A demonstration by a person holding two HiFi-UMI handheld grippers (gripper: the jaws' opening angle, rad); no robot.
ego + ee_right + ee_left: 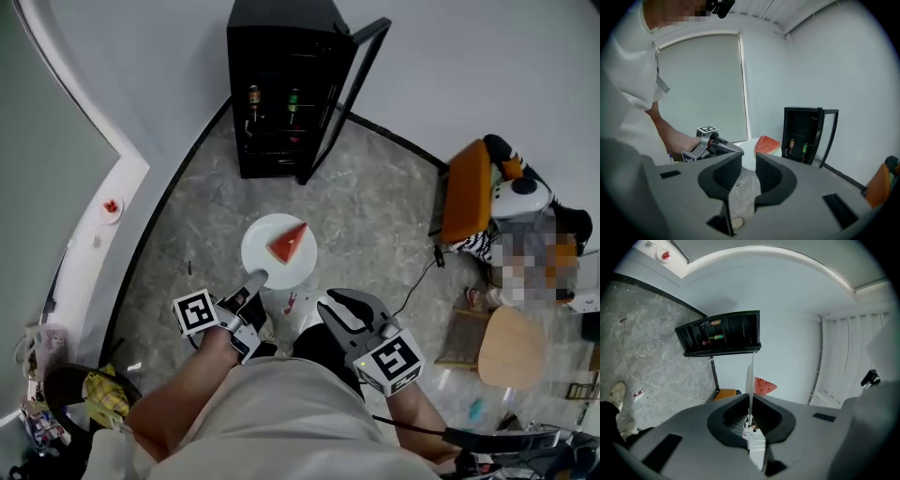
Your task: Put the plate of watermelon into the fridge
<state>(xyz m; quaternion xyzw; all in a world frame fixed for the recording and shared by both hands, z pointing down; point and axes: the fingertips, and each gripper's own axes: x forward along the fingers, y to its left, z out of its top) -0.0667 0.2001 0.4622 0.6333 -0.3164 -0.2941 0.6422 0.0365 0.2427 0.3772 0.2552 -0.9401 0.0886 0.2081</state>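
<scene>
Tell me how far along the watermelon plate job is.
Done: fridge door open; left hand-held gripper clamped on the plate rim, watermelon on it. In hand: plate held above the floor, short of the fridge. Left: set it inside. Right hand-held gripper open, empty.

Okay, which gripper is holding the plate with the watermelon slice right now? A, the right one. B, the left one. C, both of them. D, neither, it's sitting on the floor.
B: the left gripper is clamped on the rim of the plate, while the right gripper has its jaws apart with nothing between them.
</scene>
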